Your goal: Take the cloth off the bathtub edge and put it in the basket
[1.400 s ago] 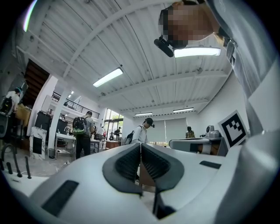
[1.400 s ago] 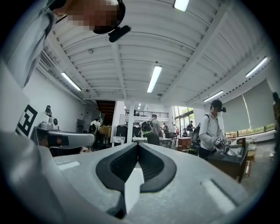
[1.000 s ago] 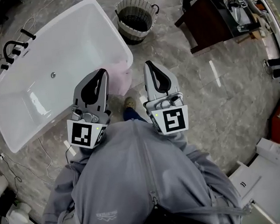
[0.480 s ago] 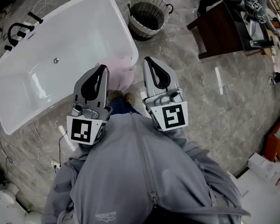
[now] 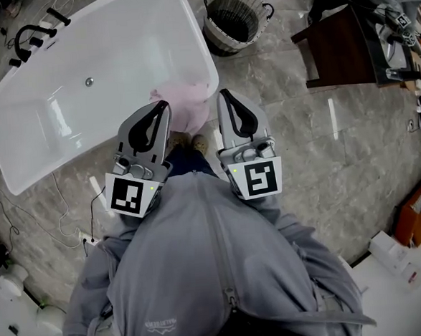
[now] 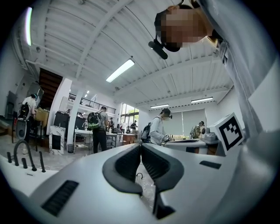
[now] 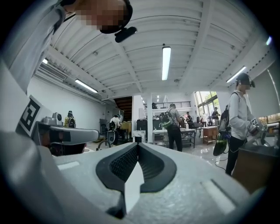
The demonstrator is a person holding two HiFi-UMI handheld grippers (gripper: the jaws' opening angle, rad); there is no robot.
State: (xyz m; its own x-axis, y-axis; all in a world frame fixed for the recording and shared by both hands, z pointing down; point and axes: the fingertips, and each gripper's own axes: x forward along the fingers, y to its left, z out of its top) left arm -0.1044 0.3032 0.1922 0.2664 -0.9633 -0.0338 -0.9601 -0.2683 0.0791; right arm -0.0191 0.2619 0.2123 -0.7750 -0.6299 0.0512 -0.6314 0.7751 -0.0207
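Pink cloth hangs over the rim of the white bathtub at its near right corner. It is folded across the edge, with part on the rim and part draping down the outer wall, and that fold is probably what keeps it from sliding off. The woven basket stands on the marble floor just past the tub's right end with its mouth up. Its inside is dark, and no cloth shows in it, so the carry from rim to basket looks short.

Both grippers are held close in front of the person's chest, side by side, pointing forward toward that corner. The left gripper has its 2 jaws pressed together with nothing between them. In the head view its tip lines up with the cloth's left part. The right gripper is likewise clenched on nothing, and its tip shows just to the right of the cloth.

Both gripper views look out level across the room at distant people and tables, not down at the tub. So the tools are most likely carried well above the rim — an approach posture, not a reach.

The pick has not begun, with the cloth on the edge and no jaw on it. The next move calls for parting 1 pair of jaws and lowering them onto the fold at the rim, where the fabric bunches thick enough to pinch.
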